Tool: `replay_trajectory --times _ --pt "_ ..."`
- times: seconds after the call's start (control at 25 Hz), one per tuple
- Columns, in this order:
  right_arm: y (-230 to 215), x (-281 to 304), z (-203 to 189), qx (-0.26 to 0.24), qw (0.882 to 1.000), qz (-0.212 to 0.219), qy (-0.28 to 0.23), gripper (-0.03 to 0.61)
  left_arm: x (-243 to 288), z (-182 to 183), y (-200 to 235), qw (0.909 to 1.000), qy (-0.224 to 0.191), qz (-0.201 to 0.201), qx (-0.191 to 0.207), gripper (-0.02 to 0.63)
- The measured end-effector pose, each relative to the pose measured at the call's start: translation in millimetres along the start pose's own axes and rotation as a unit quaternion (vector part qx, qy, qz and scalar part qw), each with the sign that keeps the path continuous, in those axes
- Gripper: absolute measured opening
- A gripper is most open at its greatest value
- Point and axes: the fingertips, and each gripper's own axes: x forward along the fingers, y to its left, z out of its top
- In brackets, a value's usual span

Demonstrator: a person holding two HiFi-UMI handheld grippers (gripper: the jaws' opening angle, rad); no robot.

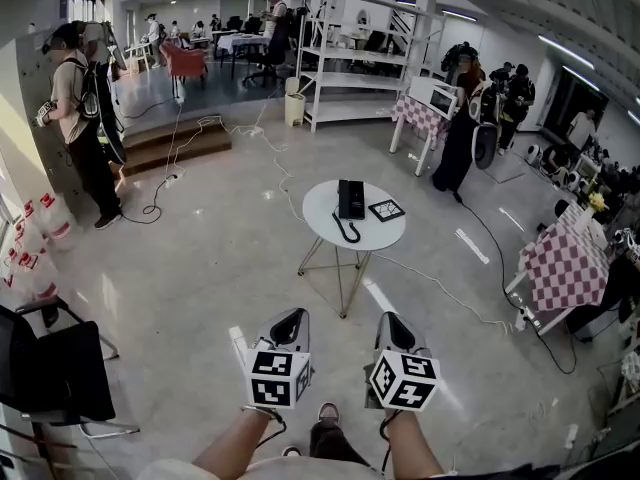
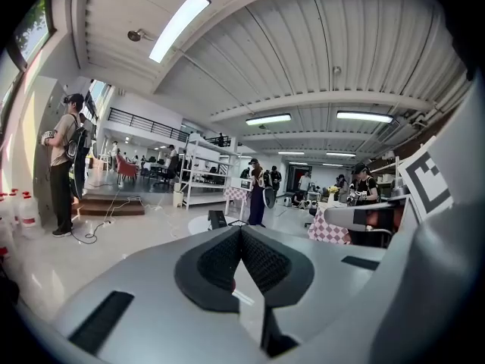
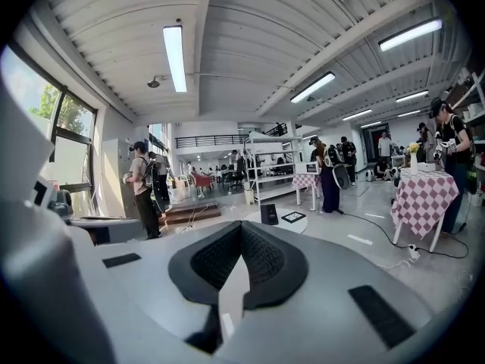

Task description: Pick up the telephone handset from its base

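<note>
A black telephone [image 1: 351, 199] lies on a small round white table [image 1: 325, 223] some way ahead, its handset resting on the base and its coiled cord [image 1: 346, 232] trailing toward the table's near edge. Both grippers hang low in the head view, well short of the table. My left gripper [image 1: 296, 315] is shut with nothing in it, and so is my right gripper [image 1: 389, 319]. From the left gripper view the telephone [image 2: 217, 218] appears small just above the shut gripper [image 2: 241, 230]. The right gripper view also has the telephone [image 3: 269, 214] beyond its shut gripper [image 3: 241, 224].
A black-framed square item [image 1: 386, 209] lies beside the telephone. A black chair [image 1: 50, 368] stands at the near left. Cables [image 1: 280, 168] run across the floor. A checked table [image 1: 565, 268] stands at the right, and white shelving [image 1: 350, 68] and several people stand farther back.
</note>
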Motion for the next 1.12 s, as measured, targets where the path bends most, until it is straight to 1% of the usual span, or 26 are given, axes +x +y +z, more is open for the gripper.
replay_trajectory --times 0.32,0.52,0.68,0.92,1.12 --pt "-11 32 7 0.008 1.0 -0.004 0.002 0.023 25 6 17 0.9999 -0.001 0.012 -0.004 0.014" --pt "-18 50 15 -0.016 1.0 -0.015 -0.003 0.023 42 14 25 0.9999 -0.002 0.016 0.0 0.014" --pt "-27 65 16 -0.018 1.0 -0.018 0.0 0.023 59 9 30 0.9998 0.006 0.019 -0.003 0.014" --pt "-39 96 24 -0.014 1.0 -0.014 0.005 0.023 89 15 35 0.9997 0.008 0.022 -0.001 0.014" --pt "-46 124 33 -0.016 1.0 -0.011 0.004 0.023 113 22 48 0.9994 0.01 0.034 -0.001 0.014"
